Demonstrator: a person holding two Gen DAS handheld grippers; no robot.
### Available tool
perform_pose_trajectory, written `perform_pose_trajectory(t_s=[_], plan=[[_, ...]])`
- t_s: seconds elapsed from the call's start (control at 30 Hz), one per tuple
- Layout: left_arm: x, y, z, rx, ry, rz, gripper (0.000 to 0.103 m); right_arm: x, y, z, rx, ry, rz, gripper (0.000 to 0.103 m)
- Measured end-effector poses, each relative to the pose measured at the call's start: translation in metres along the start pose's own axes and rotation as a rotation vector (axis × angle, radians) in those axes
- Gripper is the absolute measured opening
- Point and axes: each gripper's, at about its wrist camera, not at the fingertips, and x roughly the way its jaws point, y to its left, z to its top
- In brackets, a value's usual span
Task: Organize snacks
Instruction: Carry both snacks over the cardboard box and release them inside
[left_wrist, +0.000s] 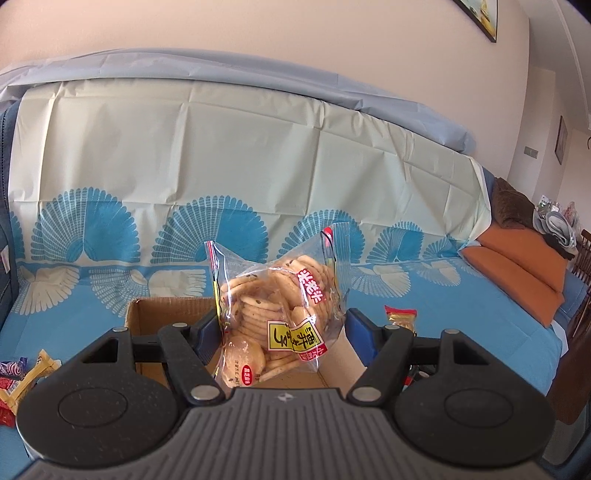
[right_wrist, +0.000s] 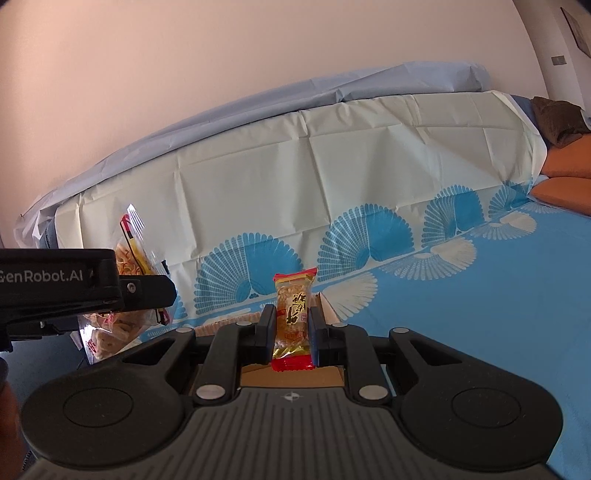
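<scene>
While both tongs carry snacks over the cardboard box (left_wrist: 155, 314), nothing's dropped yet: left tongs (left_wrist: 280, 325) hold the cracker bag (left_wrist: 275, 314), right tongs (right_wrist: 291, 328) pinch a small candy bar (right_wrist: 293, 317). Loose wrappers (left_wrist: 22, 373) at 9 o'clock remain.

"GenRobot.AI" stands in white on the black body of the left gripper (right_wrist: 147, 291), left of the right gripper's fingers; Chinese characters too unclear to read mark the cracker bag (left_wrist: 277, 317) and the small snack packet (right_wrist: 293, 319)
</scene>
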Motion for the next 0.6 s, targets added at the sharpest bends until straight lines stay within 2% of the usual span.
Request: perform_pose_trajectory(t_s=[0.13, 0.17, 0.2, 0.27, 0.3, 0.43, 0.57, 0.6], plan=[[0.000, 0.001, 0.001, -0.006, -0.002, 0.020, 0.078, 0.004, 0.001, -0.003, 0.003, 0.016, -0.019, 0.020], [0.001, 0.002, 0.002, -0.011, 0.002, 0.027, 0.082, 0.005, 0.001, -0.004, 0.007, 0.024, -0.023, 0.030], [0.002, 0.003, 0.003, -0.015, 0.007, 0.032, 0.085, 0.006, 0.000, -0.006, 0.012, 0.028, -0.028, 0.047], [0.001, 0.006, 0.005, -0.017, 0.015, 0.024, 0.094, 0.006, 0.001, -0.006, 0.019, 0.017, -0.044, 0.066], [-0.001, 0.008, 0.004, -0.015, 0.008, 0.023, 0.094, 0.005, 0.002, -0.006, 0.016, 0.012, -0.051, 0.070], [-0.023, 0.019, -0.008, 0.018, -0.076, 0.050, 0.093, 0.008, 0.006, -0.010, 0.005, 0.021, -0.052, 0.070], [-0.051, 0.046, -0.026, -0.004, -0.103, 0.037, 0.071, 0.010, 0.017, -0.015, -0.025, 0.027, -0.042, 0.070], [-0.058, 0.056, -0.032, -0.015, -0.100, 0.039, 0.070, 0.009, 0.020, -0.016, -0.036, 0.028, -0.037, 0.070]])
